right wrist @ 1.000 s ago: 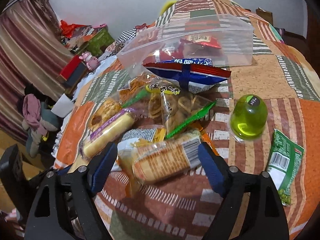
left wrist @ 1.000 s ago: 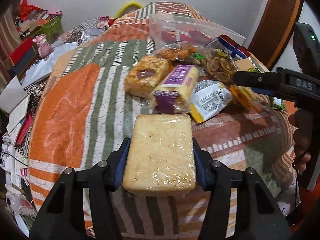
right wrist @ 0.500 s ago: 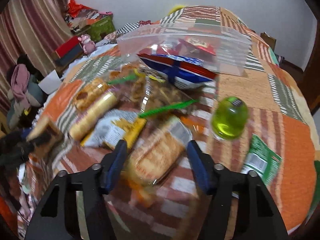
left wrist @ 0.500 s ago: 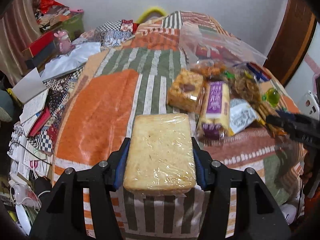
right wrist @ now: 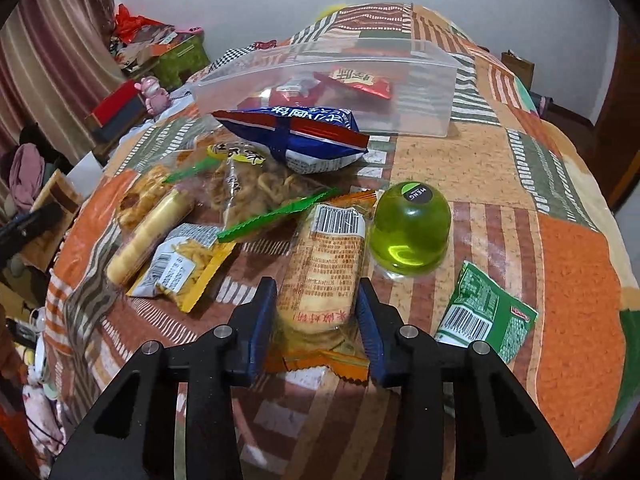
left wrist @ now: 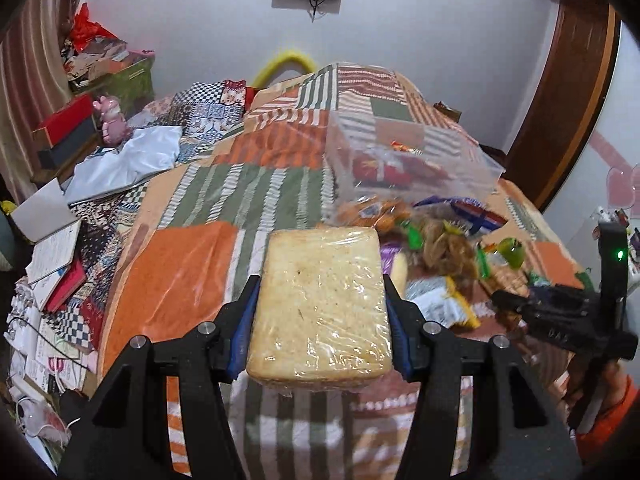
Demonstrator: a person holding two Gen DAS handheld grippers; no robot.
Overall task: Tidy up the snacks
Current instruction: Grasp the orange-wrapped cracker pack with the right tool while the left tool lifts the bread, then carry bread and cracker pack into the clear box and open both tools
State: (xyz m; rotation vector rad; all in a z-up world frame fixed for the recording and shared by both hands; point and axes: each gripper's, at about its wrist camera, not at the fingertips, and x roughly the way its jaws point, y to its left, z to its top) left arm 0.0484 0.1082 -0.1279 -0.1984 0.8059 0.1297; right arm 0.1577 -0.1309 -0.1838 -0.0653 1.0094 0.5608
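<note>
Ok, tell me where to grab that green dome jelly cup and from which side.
Take the green jelly cup across its straight lower wall, above the clear base rim, coming from above and the near side. The dome top is rounded and slick, so jaws set high would likely slide off.

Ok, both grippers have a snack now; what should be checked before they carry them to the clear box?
1. Left gripper clamps the wrapped bread on both sides: ok.
2. Bread lifted off the blanket: ok.
3. Right gripper, jaws closing, pads on the cracker pack: ok.
4. Cracker pack off the blanket: not ok, it looks to be lying there.
5. Clear box open with room inside: ok.
6. Green jelly cup clear of the right gripper: ok.
</note>
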